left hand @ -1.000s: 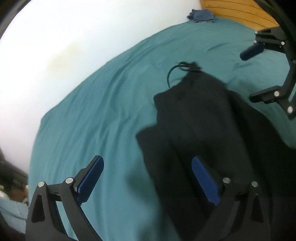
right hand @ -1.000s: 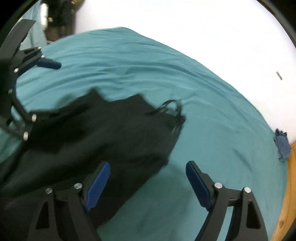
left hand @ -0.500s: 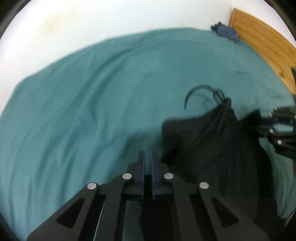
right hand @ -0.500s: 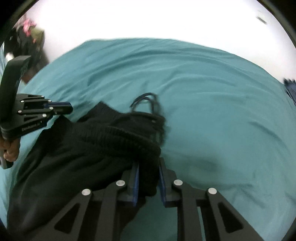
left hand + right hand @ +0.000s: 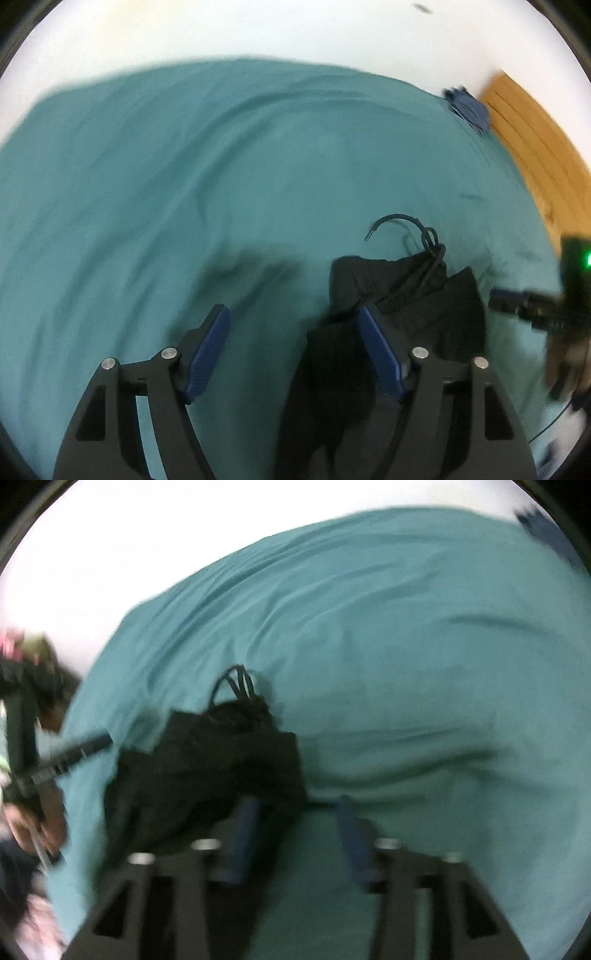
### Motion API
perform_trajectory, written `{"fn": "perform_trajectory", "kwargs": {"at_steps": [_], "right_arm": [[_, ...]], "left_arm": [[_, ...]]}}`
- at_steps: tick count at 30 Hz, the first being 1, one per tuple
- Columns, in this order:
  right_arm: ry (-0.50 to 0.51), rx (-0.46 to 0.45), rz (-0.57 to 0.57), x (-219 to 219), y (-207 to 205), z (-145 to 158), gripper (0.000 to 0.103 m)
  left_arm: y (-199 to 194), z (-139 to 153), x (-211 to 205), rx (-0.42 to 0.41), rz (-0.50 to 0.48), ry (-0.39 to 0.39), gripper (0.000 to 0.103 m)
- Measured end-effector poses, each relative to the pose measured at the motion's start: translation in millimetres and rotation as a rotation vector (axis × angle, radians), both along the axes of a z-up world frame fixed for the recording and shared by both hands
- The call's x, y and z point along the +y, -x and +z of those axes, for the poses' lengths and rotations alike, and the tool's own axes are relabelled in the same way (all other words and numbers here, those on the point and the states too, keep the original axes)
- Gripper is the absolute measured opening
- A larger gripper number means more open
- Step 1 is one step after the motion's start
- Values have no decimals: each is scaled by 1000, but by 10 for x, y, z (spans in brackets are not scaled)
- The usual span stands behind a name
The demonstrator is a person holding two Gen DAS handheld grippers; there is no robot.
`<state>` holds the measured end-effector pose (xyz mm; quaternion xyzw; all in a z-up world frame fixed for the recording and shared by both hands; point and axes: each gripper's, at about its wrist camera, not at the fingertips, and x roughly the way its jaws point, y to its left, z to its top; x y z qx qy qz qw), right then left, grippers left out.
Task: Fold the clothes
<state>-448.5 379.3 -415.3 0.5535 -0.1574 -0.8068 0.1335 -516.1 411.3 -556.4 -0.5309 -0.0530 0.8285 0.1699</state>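
- A black garment [image 5: 399, 314] with a ribbed waistband, likely drawstring trousers or shorts, lies bunched on a teal bedsheet [image 5: 184, 184] that fills both wrist views.
- Its black drawstring [image 5: 417, 236] loops out from the waistband onto the sheet, on the side away from the cameras.
- The left gripper [image 5: 293, 350] points down at the sheet with its jaws well apart, having just been opening. Its blue pads [image 5: 207, 354] press on nothing: the left-hand one is over bare sheet, and the right-hand one sits at the garment's near left edge, with a little black cloth showing between the two.
- The right gripper [image 5: 295, 834] also has its jaws apart and has just been opening (this view is blurred). One blue finger overlaps the garment's [image 5: 207, 768] near right corner, the other is over the sheet [image 5: 424, 664]; whether the cloth touches a pad cannot be told.
- Each gripper shows at the edge of the other's view, on opposite sides of the garment.
- A small dark blue cloth item [image 5: 467, 109] lies at the far corner of the bed, beside a wooden board [image 5: 535, 147].
- A white wall [image 5: 258, 29] runs behind the bed.
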Motion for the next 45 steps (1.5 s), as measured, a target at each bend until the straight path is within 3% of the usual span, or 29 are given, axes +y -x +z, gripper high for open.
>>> {"fn": "perform_trajectory", "kwargs": {"at_steps": [3,8,11,12,13,15,23,29,32,33,34,35,37,38,39,42,45], "right_arm": [[63,-41,-51,-92,85,-41,65],[-94,-55,-31,-508,404,-272,64],[-110,-43,-28,-585,424,-390,26],[-96,-33,-44,-557,410,-394,18],[-83,-23,-60,-530,395,-397,17],[-76,0,-73,-511,354,-393,13],[-102,135,-90,-583,274,-293,12],[-122,181,-138,-549,404,-224,12],[-161,134,-114,-600,536,-396,12],[-168,80,-86,-603,540,-461,14],[-156,50,-82,-576,524,-489,17],[-144,21,-78,-548,505,-513,22],[-100,13,-100,-405,295,-436,47],[-74,13,-115,-313,149,-383,63],[-34,15,-135,-198,-48,-333,69],[37,-32,-168,64,-637,-250,70],[122,-115,-190,280,-1418,-173,70]], "left_arm": [[302,-169,145,-33,36,47,73],[303,-290,472,-71,-24,56,74],[301,-403,642,-90,-52,82,71],[317,-431,678,-99,-56,77,47],[334,-440,704,-102,-54,77,24],[360,-422,756,-95,-62,82,17],[461,-124,814,33,-83,94,14],[763,-141,910,75,-67,121,14],[802,-399,970,81,-83,243,21],[793,-480,971,86,-96,326,32],[774,-503,929,95,-102,368,59],[739,-500,864,106,-107,393,69],[584,-350,614,144,-101,353,81],[506,-284,482,155,-94,333,81],[425,-242,334,144,-76,313,81],[71,-182,-209,58,8,251,81],[-578,-153,-696,-56,59,140,81]]}}
